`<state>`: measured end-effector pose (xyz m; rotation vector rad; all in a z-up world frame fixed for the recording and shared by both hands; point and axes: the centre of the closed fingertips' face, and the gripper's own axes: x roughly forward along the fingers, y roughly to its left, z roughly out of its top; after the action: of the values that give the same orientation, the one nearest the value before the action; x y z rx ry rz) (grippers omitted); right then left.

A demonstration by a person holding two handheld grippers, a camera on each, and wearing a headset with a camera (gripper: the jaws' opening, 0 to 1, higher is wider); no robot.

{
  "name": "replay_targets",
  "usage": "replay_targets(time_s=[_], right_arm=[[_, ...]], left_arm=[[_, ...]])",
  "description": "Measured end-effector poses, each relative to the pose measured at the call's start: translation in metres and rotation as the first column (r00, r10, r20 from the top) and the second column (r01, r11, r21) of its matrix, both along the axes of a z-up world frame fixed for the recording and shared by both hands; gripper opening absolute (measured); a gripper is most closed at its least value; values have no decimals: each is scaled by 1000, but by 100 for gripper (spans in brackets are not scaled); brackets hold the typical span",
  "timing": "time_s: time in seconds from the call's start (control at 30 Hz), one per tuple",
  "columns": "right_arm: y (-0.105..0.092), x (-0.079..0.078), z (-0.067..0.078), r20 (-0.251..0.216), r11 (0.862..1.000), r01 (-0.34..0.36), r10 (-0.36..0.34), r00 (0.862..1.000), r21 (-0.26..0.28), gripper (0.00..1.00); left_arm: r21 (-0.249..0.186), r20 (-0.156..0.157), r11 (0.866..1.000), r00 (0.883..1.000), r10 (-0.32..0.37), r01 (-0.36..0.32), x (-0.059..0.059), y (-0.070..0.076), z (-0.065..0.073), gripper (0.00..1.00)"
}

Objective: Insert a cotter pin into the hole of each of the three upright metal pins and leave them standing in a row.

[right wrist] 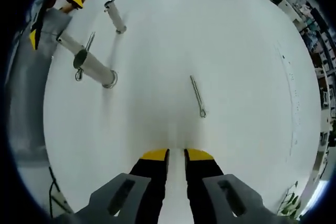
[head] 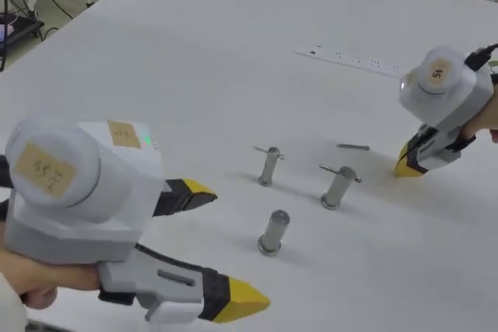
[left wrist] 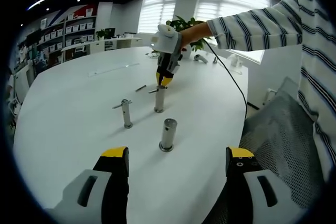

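The white table (head: 233,52) carries everything. The left gripper (head: 222,244) is at the near left of the head view, with its jaws spread wide and nothing held. In its own view its yellow tips frame the bare metal pin (left wrist: 168,135).

The right gripper (head: 408,165) is at the far right, tip low over the table. Its jaws are drawn almost together, with a thin slit between them and nothing in it.

The three pins are short grey steel cylinders with flanged bases, standing upright in a loose triangle rather than a row. The left rear pin (head: 268,167) and the right rear pin (head: 338,186) each have a cotter pin through the hole near the top. The bare metal pin, nearest the person, has none.

A loose cotter pin (head: 352,146) lies flat between the right rear pin and the right gripper, touching neither.
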<state>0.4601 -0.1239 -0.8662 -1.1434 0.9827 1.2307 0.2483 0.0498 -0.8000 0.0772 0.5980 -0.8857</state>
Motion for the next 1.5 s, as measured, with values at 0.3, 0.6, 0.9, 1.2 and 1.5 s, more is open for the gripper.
replay_targets(time_s=[0.3, 0.6, 0.9, 1.2, 1.5], right_arm=[[49, 14, 3, 4, 996, -8, 7, 1000, 84, 23], [60, 12, -3, -54, 997, -24, 28, 998, 68, 17], [59, 7, -4, -91, 999, 16, -13, 996, 38, 12], [59, 9, -5, -46, 997, -33, 29, 998, -67, 4], [59, 8, -4, -24, 993, -23, 20, 1000, -117, 2]], left_arm=[[-29, 12, 999, 999, 46, -46, 7, 4, 4, 73], [-36, -3, 997, 998, 66, -66, 9, 7, 3, 73], [-45, -3, 996, 997, 80, -80, 12, 5, 6, 72], [-47, -8, 991, 992, 123, -124, 15, 10, 5, 70], [-54, -2, 989, 990, 140, -140, 10, 7, 10, 70]])
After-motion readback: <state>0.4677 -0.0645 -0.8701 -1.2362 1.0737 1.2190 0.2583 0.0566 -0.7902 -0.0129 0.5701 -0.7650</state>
